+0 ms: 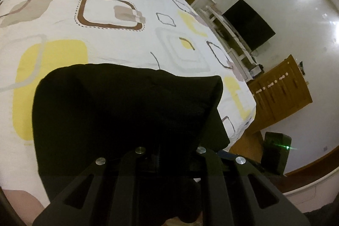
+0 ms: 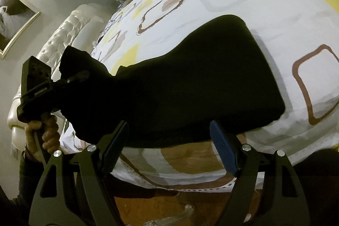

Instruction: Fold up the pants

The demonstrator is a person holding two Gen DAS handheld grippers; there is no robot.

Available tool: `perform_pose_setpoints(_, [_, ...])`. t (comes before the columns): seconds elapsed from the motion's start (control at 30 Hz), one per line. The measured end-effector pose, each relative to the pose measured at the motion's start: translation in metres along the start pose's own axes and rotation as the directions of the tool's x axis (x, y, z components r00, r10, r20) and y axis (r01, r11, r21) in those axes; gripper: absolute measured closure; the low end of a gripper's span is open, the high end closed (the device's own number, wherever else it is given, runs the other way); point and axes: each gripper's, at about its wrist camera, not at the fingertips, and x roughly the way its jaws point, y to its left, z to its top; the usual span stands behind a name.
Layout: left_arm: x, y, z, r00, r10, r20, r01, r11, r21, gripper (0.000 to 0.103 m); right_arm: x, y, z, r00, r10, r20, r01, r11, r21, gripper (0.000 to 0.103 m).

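The black pants (image 2: 201,82) lie folded on the bed (image 2: 264,3) near its front edge. In the left wrist view the pants (image 1: 118,111) fill the lower middle and cover my left gripper's (image 1: 169,158) fingertips; it is shut on the pants' near end, lifted a little. In the right wrist view my left gripper (image 2: 70,79) shows at the left, clamped on a bunched end of the pants. My right gripper (image 2: 169,141) is open, its blue-padded fingers (image 2: 224,147) spread just below the pants' near edge, holding nothing.
The bed has a white cover with yellow and brown squares (image 1: 106,14). A padded white headboard (image 2: 63,35) is at the left. A dark TV (image 1: 250,24), white shelves and a wooden cabinet (image 1: 279,90) stand beyond the bed. Wooden floor (image 2: 169,204) lies below the bed edge.
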Motion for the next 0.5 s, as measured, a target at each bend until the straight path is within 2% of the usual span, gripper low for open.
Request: perform_pose_setpoints(0.5, [0.046, -0.048, 0.008, 0.998, -0.020, -0.060, 0.021, 1.000, 0.020, 0.089, -0.010, -0.015, -0.006, 1.000, 0.017, 0.020, -0.018, 0.999, 0.039, 0.024])
